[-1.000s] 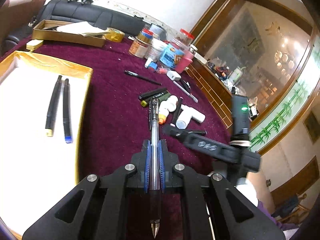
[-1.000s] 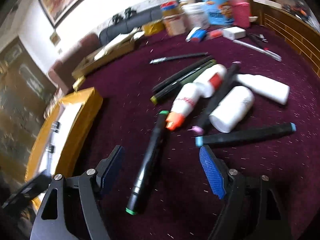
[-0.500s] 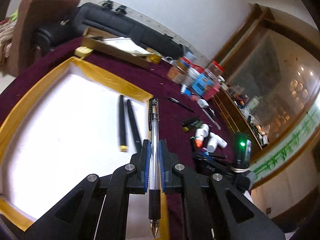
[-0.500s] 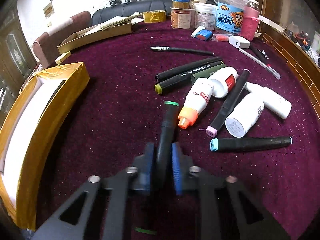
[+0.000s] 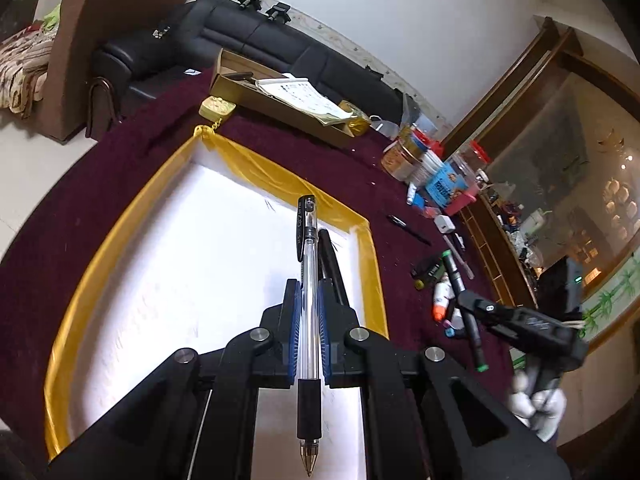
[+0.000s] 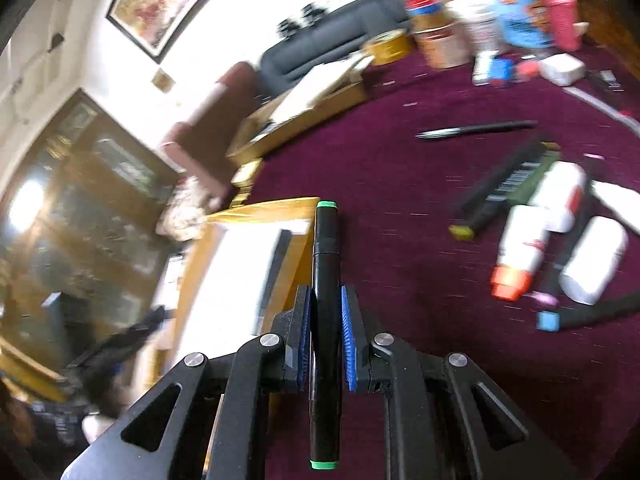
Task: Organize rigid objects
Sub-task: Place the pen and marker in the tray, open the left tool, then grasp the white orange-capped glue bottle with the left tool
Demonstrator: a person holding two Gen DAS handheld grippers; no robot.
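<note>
Inspector: Your left hand-held gripper (image 5: 308, 320) is clamped on the clear gel pen (image 5: 307, 288), which hangs over the gold-rimmed white tray (image 5: 372, 264). Two dark pens (image 5: 330, 258) lie at 1 o'clock of its pads.

Operator: And the right?

Inspector: The right hand-held gripper (image 6: 325, 334) is clamped on the green-capped black marker (image 6: 326, 280). Lower the gel pen parallel beside those pens before you release; bring the marker after.
</note>
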